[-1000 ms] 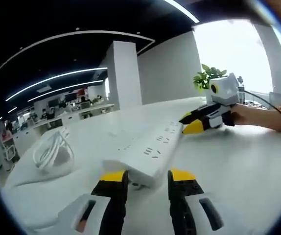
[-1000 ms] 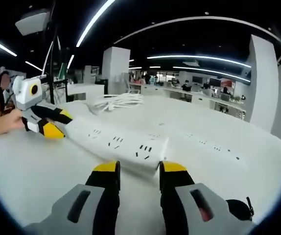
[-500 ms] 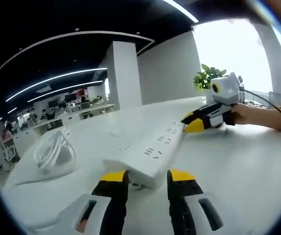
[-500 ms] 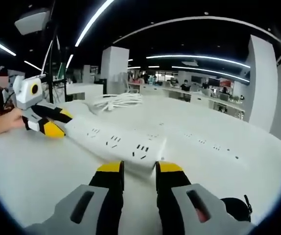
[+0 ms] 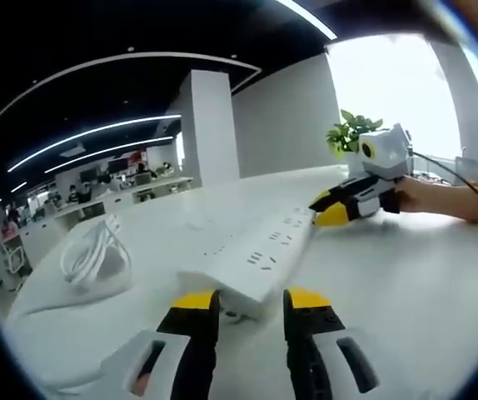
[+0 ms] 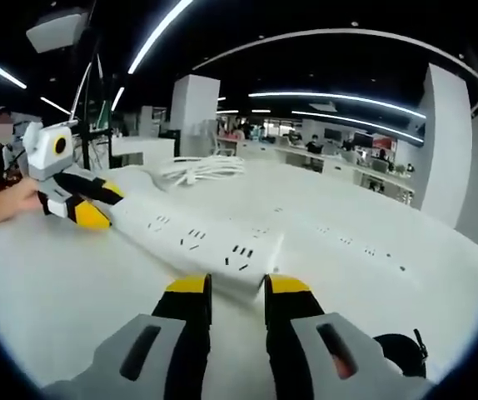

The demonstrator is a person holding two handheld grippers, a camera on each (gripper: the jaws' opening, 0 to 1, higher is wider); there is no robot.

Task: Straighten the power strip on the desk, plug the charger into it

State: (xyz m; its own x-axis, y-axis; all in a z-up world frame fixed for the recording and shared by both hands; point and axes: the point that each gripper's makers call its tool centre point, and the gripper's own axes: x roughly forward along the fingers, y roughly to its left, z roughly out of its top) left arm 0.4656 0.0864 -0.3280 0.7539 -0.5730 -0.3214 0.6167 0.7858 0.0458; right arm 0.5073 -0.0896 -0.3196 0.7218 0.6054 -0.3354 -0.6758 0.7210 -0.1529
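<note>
A long white power strip [image 5: 260, 254] lies slantwise on the white desk [image 5: 405, 283]. In the left gripper view its near end sits between my left gripper's [image 5: 251, 300] yellow-tipped jaws, which are closed in on it. At the far end, my right gripper [image 5: 325, 210] straddles the strip. In the right gripper view the same power strip [image 6: 206, 237] runs from my right gripper [image 6: 237, 286], whose jaws stand narrow at its end, away to my left gripper [image 6: 97, 207]. The strip's white cable [image 5: 93, 254] lies coiled on the desk, and the same cable coil [image 6: 201, 171] appears beyond the strip.
A hand [image 5: 447, 200] holds the right gripper. A potted plant [image 5: 356, 129] stands behind it near the bright window. A small dark rounded object [image 6: 401, 354] sits at the lower right on the desk. Office desks and pillars fill the background.
The right gripper's jaws have drawn closer together at the strip's end. The strip's end at the right gripper has shifted slightly. The left jaws keep the same gap.
</note>
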